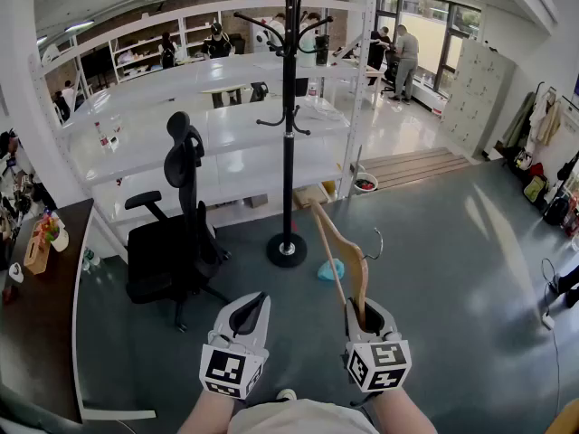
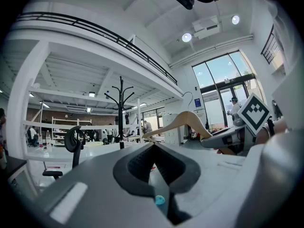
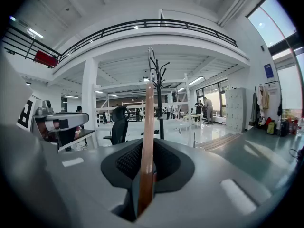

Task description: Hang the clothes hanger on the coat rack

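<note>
The black coat rack [image 1: 289, 152] stands upright on its round base on the grey floor, straight ahead of me; its curved hooks branch near the top. My right gripper [image 1: 366, 313] is shut on one arm of the wooden clothes hanger [image 1: 348, 251], whose other arm and metal hook [image 1: 375, 242] point toward the rack, still well short of it. In the right gripper view the hanger [image 3: 147, 137] rises between the jaws, in line with the rack [image 3: 160, 103]. My left gripper [image 1: 251, 304] is shut and holds nothing; in its own view [image 2: 153, 146] the hanger [image 2: 183, 119] shows to the right.
A black office chair [image 1: 176, 242] stands left of the rack. White shelving [image 1: 217, 125] runs behind it. A dark desk [image 1: 36, 333] with small items lines the left edge. A light-blue object [image 1: 330, 269] lies on the floor by the rack's base. People stand far back.
</note>
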Action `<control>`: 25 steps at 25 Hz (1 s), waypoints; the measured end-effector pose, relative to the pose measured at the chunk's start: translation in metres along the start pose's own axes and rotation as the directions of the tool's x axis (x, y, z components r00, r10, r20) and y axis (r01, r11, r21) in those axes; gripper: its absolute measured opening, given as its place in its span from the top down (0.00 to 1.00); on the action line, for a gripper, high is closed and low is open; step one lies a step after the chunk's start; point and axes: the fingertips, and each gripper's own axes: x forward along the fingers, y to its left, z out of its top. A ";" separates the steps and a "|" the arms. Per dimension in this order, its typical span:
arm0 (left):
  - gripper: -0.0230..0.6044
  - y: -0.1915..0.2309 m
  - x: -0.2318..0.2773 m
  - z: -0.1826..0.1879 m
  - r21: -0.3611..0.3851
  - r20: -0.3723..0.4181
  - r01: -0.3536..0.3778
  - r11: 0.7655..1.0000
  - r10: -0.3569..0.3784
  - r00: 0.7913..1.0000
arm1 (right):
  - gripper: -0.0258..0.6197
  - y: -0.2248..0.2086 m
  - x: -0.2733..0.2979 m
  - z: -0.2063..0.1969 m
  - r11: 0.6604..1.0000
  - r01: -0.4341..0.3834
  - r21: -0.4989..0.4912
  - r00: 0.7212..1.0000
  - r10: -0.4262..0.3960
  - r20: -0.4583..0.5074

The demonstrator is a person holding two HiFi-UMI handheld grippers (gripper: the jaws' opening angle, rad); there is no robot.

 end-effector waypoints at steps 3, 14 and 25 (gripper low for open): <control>0.96 0.003 0.004 -0.003 0.001 -0.004 0.002 1.000 -0.002 1.000 | 0.84 0.000 0.005 -0.001 1.000 -0.004 0.005 1.000 0.004 -0.001; 0.96 0.016 0.013 -0.012 -0.026 -0.015 -0.002 1.000 0.002 1.000 | 0.84 -0.008 0.018 -0.003 0.997 0.010 0.072 1.000 -0.009 -0.012; 0.96 0.062 0.010 -0.026 -0.057 -0.031 -0.026 0.998 0.024 0.999 | 0.85 -0.005 0.041 0.006 0.997 0.050 0.064 0.999 -0.050 0.002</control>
